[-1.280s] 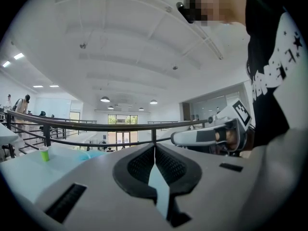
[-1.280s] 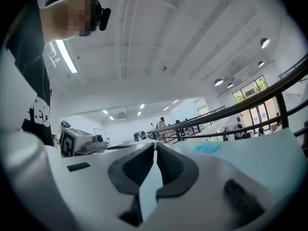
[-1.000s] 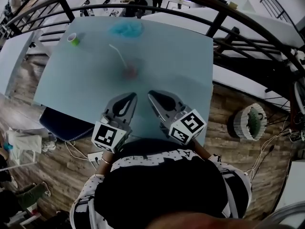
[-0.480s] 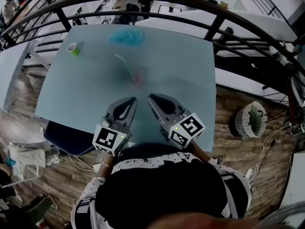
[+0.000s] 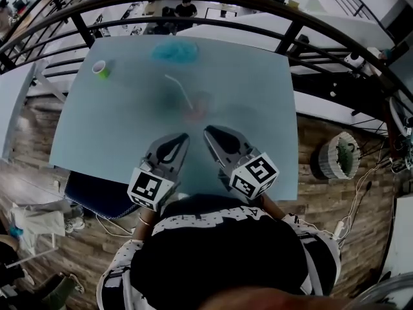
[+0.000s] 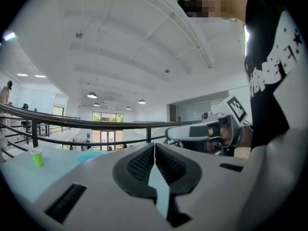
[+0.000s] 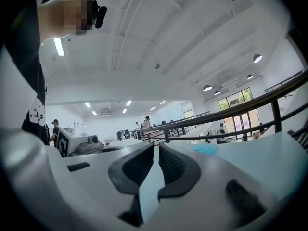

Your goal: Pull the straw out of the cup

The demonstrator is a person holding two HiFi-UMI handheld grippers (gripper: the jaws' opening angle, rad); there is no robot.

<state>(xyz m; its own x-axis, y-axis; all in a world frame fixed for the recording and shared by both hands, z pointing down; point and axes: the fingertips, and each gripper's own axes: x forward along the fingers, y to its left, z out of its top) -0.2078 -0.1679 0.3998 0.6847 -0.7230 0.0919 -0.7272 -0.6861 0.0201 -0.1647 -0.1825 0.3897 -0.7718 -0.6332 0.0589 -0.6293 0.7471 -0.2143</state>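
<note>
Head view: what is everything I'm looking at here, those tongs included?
table: 1, pale blue, centre
cup: 1, clear with a pinkish bottom, mid-table
straw: 1, white, leaning in the cup
small cup: 1, green, table's far left corner
crumpled thing: 1, blue, table's far edge
railing: 1, dark, beyond the table
basket: 1, white, on the floor at right
left tongs: 1, grey, table's near edge, closed, empty
right tongs: 1, grey, beside the left, closed, empty

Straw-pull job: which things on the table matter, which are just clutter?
Job:
- cup
- straw standing in it
- left gripper and right gripper, both empty, short of the cup

Lying about:
- small green cup, far left corner
- blue bundle, far edge
</note>
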